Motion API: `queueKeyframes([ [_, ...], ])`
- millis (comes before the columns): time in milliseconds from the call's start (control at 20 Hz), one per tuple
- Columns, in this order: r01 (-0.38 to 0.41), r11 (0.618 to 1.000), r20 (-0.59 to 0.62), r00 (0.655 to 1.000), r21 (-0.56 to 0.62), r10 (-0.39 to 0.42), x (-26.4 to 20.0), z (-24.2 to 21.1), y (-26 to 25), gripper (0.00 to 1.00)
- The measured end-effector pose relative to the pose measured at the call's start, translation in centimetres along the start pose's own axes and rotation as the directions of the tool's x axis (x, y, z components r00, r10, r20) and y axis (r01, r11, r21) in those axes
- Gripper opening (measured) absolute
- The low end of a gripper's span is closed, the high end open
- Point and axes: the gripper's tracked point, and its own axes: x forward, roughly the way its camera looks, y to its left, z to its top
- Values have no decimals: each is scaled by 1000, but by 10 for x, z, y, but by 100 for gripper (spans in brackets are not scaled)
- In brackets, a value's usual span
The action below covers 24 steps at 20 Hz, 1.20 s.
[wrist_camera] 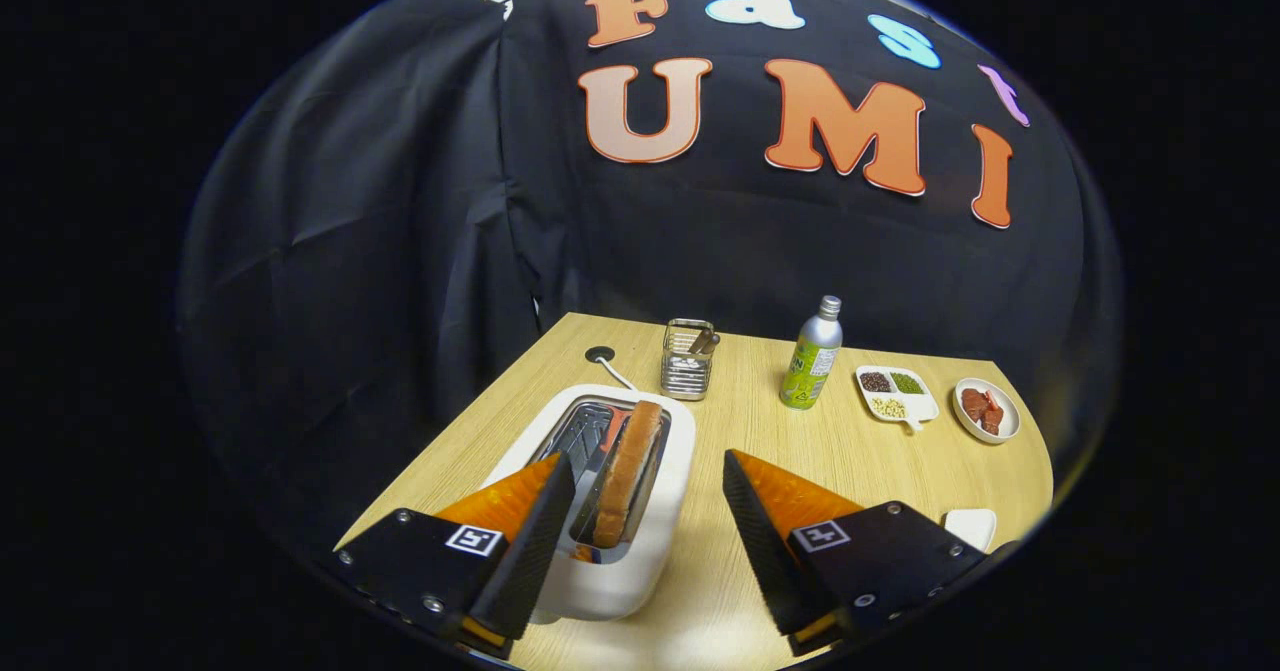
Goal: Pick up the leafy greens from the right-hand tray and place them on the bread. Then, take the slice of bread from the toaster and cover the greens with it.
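A white toaster (660, 541) stands on the wooden table just ahead of my fingers, nearer the left one. A slice of bread (627, 471) stands upright in its slot, its top edge poking out. My gripper (648, 476) hovers above the toaster, open wide, with nothing between the orange-and-black fingers. The left fingertip (555, 491) overlaps the toaster's near left edge; the right fingertip (745, 491) is over bare table to the toaster's right. The bread slice sits between the two fingers, closer to the left one, untouched.
Beyond the toaster stand a wire holder (688, 359) with utensils and a silver-green bottle (812, 356). Farther right lie a divided white dish (897, 394) of seeds and a small plate (986, 409) of red pieces. A white tray corner (970, 526) shows beside the right finger.
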Motion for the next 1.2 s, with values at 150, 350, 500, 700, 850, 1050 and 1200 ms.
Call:
queueKeyframes([
  [150, -12, 1000, -25, 1000, 9, 12, 7, -5, 8, 70],
  [350, -33, 999, -34, 999, 23, 34, 10, -6, 15, 30],
  [500, -36, 999, -31, 999, 33, 37, 9, -3, 19, 10],
  [700, -48, 998, 8, 999, 32, 47, -3, 20, 19, 5],
  [850, -54, 998, 45, 998, 41, 53, -12, 39, 14, 5],
  [1050, -61, 997, 100, 993, 54, 55, -29, 65, 5, 5],
  [1200, -49, 997, 132, 990, 52, 42, -41, 79, -9, 5],
])
